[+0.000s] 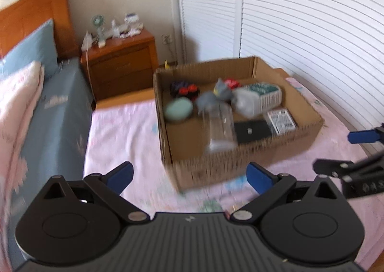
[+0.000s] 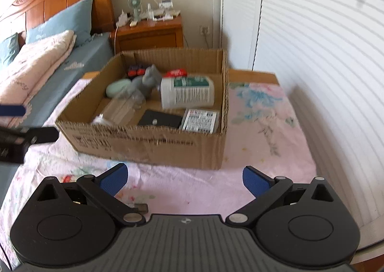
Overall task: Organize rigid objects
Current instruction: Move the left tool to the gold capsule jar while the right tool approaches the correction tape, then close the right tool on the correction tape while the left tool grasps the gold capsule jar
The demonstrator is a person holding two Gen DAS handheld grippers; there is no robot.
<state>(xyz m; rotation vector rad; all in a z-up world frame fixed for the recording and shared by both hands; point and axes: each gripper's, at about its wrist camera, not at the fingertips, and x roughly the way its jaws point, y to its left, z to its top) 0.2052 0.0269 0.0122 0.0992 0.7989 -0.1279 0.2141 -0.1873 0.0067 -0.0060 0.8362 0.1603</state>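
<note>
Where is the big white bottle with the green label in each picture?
Left wrist view: the white bottle lies on its side at the far right inside the cardboard box, right of picture centre.
Right wrist view: the white bottle lies near the box's right wall, just above picture centre.
Shared landmark: the grey toy figure right beside the bottle's cap end.

A bed (image 2: pixel 264 128) covered with a pink floral sheet (image 2: pixel 276 113) carries an open cardboard box (image 2: pixel 148 144), which sits directly on the sheet. Farther up the bed lie a folded pink quilt (image 2: pixel 36 65) and blue pillows (image 2: pixel 64 22).
</note>
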